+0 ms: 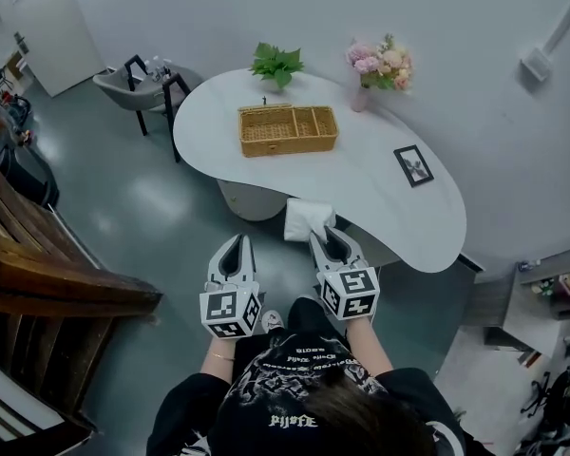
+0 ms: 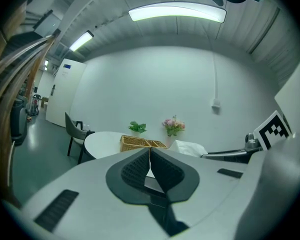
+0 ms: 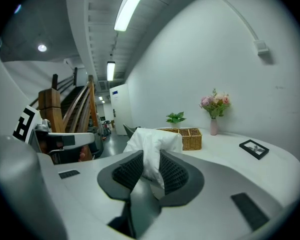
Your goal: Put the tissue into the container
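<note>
A white tissue [image 1: 307, 218] is pinched in my right gripper [image 1: 325, 240], held in the air just in front of the near edge of the white table [image 1: 399, 217]. In the right gripper view the tissue [image 3: 152, 151] bulges up between the two dark pads. The wicker container [image 1: 287, 129], a low basket with compartments, stands on the far middle of the table; it shows as the container [image 3: 186, 137] ahead of the right jaws. My left gripper [image 1: 234, 252] hangs beside the right one over the floor, its jaws together with nothing between them [image 2: 150, 164].
A pink flower vase [image 1: 380, 69], a green plant [image 1: 276, 64] and a small picture frame [image 1: 413, 165] stand on the table. A grey chair [image 1: 138, 88] is at the table's far left. A wooden staircase [image 1: 38, 264] rises at the left.
</note>
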Tool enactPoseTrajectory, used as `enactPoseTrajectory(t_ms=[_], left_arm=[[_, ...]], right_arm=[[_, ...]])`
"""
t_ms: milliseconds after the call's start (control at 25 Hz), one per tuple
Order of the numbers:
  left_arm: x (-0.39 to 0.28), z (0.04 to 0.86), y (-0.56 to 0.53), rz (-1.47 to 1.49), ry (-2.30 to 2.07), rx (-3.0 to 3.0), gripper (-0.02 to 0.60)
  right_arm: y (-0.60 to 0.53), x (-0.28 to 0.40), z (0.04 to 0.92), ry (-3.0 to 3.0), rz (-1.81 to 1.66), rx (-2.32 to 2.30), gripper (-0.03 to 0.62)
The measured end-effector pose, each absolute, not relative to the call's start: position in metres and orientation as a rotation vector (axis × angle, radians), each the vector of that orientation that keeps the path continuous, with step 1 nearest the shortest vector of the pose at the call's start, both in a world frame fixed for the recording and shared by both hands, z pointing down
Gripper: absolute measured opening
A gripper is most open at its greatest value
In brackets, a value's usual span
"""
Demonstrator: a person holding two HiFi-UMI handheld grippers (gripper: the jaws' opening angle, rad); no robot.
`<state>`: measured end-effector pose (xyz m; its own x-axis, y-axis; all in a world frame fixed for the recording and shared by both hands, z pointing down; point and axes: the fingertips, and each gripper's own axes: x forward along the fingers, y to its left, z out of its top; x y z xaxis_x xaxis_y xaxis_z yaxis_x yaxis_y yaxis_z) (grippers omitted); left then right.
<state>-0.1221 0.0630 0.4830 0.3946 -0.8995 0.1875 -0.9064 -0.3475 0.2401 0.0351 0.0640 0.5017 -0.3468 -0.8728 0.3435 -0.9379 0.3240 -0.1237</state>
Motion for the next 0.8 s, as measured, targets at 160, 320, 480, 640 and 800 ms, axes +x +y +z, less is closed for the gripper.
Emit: enactPoseTrajectory(t_ms=[160,320,480,640,800], left_arm=[[-0.139,0.487,0.056,0.034,-1.627,2.311,0.025],[-0.148,0.494,0.035,0.04,-1.685,2.252,0.025],[-0.149,0.494,0.005,0.028,-1.721,2.236,0.025],[-0.133,0.49,-0.034,0.001,-1.7,2.261,0.025],[-0.114,0.489,-0.071,0.033,-1.698,2.276,0.025]], right_arm=[[0.047,0.024,0.509,-2.384,0.444,1.597,0.123],[0.017,0.029,0.515,-2.383,0.452,1.584,0.123],[-0.022,0.03,0.515,-2.392,0.436,1.545,0.124],[-0.065,0.034,0.516,-2.416,0.447,1.492,0.124],[-0.101,0.043,0.524,-2.432,0.509,1.451,0.124]])
